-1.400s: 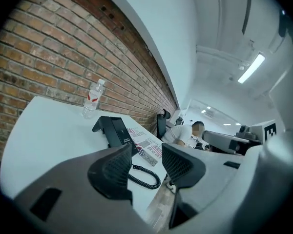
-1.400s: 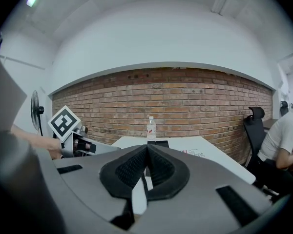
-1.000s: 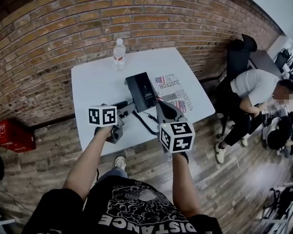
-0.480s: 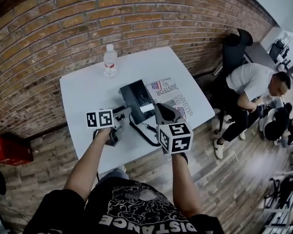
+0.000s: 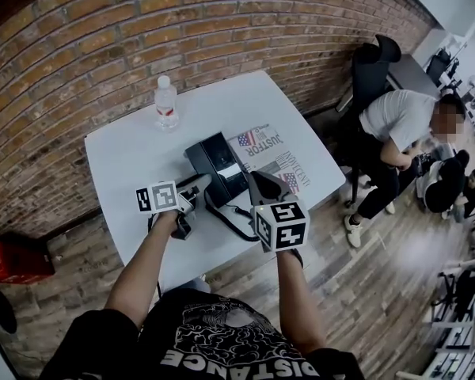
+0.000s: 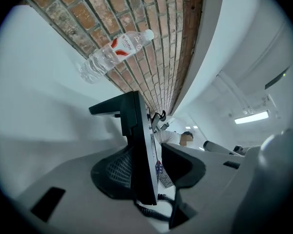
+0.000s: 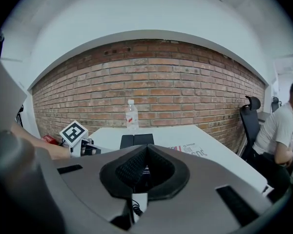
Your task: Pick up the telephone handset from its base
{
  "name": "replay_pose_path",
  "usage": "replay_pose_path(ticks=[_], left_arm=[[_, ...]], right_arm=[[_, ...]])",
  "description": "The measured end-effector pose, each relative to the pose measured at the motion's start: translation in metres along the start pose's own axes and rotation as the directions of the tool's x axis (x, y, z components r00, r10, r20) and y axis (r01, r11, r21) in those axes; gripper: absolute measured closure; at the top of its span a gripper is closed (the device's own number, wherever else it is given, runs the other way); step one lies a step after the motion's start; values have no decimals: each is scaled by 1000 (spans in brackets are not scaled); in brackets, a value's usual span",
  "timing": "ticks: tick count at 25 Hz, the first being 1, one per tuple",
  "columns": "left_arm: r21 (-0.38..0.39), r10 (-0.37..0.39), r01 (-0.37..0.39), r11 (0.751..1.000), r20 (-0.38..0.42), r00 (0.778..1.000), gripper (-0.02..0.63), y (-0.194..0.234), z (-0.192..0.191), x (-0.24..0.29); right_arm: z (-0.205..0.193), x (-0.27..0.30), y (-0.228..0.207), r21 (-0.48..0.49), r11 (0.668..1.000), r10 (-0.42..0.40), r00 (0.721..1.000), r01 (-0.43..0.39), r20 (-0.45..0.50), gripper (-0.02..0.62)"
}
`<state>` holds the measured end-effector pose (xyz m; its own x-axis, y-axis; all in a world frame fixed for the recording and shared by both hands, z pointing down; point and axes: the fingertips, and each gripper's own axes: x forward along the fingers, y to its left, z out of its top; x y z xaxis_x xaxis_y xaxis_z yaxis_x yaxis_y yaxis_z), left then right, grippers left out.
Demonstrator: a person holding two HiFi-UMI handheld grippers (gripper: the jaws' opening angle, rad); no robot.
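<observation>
A black desk telephone (image 5: 219,165) lies on the white table (image 5: 127,153), its handset (image 5: 199,158) resting along the left side of the base and its coiled cord (image 5: 226,222) looping off the near end. My left gripper (image 5: 199,184) is at the phone's near left corner. In the left gripper view it (image 6: 149,156) is rolled sideways and open, its pads straddling the phone's black edge (image 6: 142,145) with a gap on one side; handset and base are not separable there. My right gripper (image 5: 261,183) hovers just right of the cord, shut (image 7: 146,149) on nothing.
A water bottle (image 5: 165,101) stands at the table's far side near the brick wall. A newspaper (image 5: 274,153) lies right of the phone. A person (image 5: 404,125) sits beside a black office chair (image 5: 372,68) at the right. A red box (image 5: 16,261) sits on the floor at the left.
The phone has come nearer to both grippers as the view shifted. My left gripper has closed in on the phone's near left corner. The right gripper keeps its place beside the cord.
</observation>
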<state>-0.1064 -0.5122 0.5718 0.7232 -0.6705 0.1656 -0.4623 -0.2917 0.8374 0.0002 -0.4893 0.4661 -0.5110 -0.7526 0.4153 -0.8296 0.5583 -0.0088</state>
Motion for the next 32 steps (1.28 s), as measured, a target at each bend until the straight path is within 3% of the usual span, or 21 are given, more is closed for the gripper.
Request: replay_pose_path(ticks=[3, 5, 10, 14, 22, 32], left_arm=[[-19, 4, -3, 1000, 13, 1000, 448, 2, 2, 2], [-41, 21, -20, 999, 17, 1000, 518, 6, 1, 2], [-104, 17, -14, 995, 29, 999, 531, 9, 1, 2], [-108, 31, -28, 994, 29, 999, 534, 7, 0, 2], [-70, 38, -35, 997, 41, 998, 534, -12, 3, -1], [19, -8, 7, 1000, 67, 998, 534, -70, -3, -11]], right_arm=[[-4, -2, -4, 8, 1000, -13, 1000, 14, -7, 595], [-7, -4, -7, 13, 1000, -23, 1000, 23, -13, 595], [-11, -7, -10, 24, 999, -35, 999, 35, -11, 595], [-12, -13, -11, 28, 999, -38, 999, 38, -9, 595], [-14, -34, -16, 41, 998, -56, 998, 55, 6, 595], [-13, -79, -20, 53, 996, -81, 996, 78, 49, 595]])
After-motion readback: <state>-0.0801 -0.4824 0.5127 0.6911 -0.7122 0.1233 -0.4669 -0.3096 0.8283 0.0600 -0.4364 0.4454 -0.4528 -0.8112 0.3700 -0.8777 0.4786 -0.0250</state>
